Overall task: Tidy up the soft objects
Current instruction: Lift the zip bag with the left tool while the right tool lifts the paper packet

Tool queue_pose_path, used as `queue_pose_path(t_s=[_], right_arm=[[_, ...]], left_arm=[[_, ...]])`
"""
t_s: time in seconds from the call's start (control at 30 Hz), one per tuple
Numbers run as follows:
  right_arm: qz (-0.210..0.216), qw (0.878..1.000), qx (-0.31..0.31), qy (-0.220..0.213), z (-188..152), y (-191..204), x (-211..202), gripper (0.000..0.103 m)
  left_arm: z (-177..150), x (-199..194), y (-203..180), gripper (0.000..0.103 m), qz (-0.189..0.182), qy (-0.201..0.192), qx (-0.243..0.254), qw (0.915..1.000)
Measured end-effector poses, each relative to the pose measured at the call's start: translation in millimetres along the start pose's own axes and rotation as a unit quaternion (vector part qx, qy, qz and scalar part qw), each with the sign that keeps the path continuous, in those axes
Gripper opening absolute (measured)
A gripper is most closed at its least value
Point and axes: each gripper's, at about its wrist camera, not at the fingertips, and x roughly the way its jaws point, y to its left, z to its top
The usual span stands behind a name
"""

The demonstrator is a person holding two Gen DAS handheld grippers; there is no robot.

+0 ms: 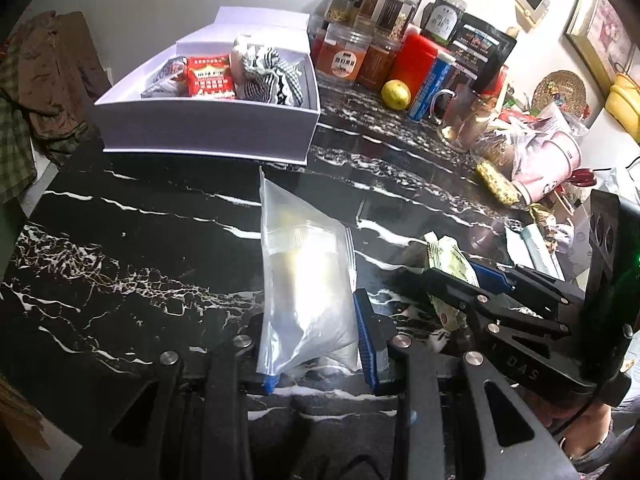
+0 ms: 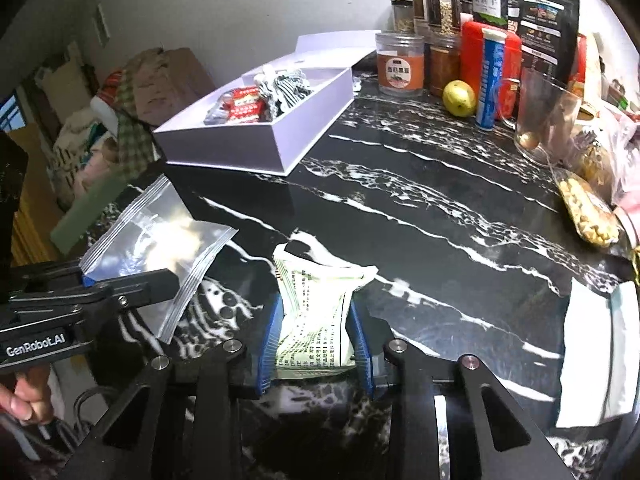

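- Zip bag [image 1: 306,292] is pinched between the left gripper's [image 1: 320,344] blue pads, its long axis running straight out along the fingers toward 12 o'clock, zip end farthest away
- Green packet [image 2: 316,312] is squeezed at its waist by the right gripper [image 2: 316,340], crumpled, its free end pointing to 12 o'clock
- Both loads seem lifted just above the black marble table [image 2: 420,216], though I cannot tell for sure
- White box [image 1: 208,124] sits open at 11 o'clock from the left gripper, well apart, already holding a red packet [image 1: 210,76] and a striped cloth [image 1: 268,76]
- From the right gripper the box lies at about 11 o'clock too, and farther across
- By my judgement the left hand is nearer the box, so the bag likely goes in first, carried forward and slightly left
- Free room in the box looks to be along its near wall
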Motion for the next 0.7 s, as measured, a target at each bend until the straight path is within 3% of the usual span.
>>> queue_pose_path(t_s=[0.7], right_arm=[[0.036,0.996,-0.041,-0.075,12,25,-77,0.033]], left_arm=[[1,-84,-24,0.031,0.000,-0.104,0.021,0.9944]])
